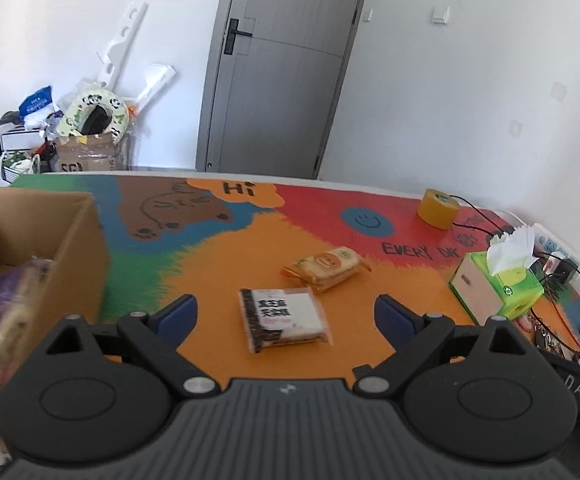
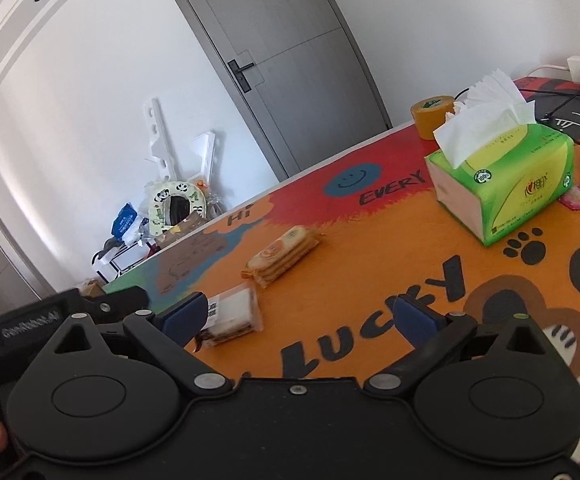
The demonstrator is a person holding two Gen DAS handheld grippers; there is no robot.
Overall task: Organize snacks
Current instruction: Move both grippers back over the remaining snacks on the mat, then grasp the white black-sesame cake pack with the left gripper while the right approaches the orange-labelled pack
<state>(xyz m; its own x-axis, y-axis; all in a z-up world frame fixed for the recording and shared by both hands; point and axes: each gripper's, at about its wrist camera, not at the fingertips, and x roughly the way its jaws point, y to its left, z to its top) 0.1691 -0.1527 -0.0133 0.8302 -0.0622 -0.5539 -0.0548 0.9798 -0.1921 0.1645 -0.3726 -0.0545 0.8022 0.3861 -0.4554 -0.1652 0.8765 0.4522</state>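
The left tool [image 1: 286, 316] is held above the worktop [image 1: 218, 264] with its blue-padded fingers [image 1: 178, 316] spread wide and nothing between them. A clear-wrapped snack pack with a black-and-white label [image 1: 284, 318] lies flat on the orange area of the worktop, framed between the left fingers in the left wrist view but not touched by them. A yellow cracker pack [image 1: 323, 269] lies just beyond it, apart from it. A cardboard box [image 1: 50, 240] stands at the left and contains several wrapped snacks [image 1: 6, 312], blurred.

The right tool [image 2: 307, 318] is also fully spread and empty. Its left finger [image 2: 186, 318] overlaps the labelled pack [image 2: 234, 314] in the right wrist view; contact cannot be determined. A green tissue box [image 2: 501, 184] and a roll of yellow tape [image 2: 429, 114] stand at the far right.
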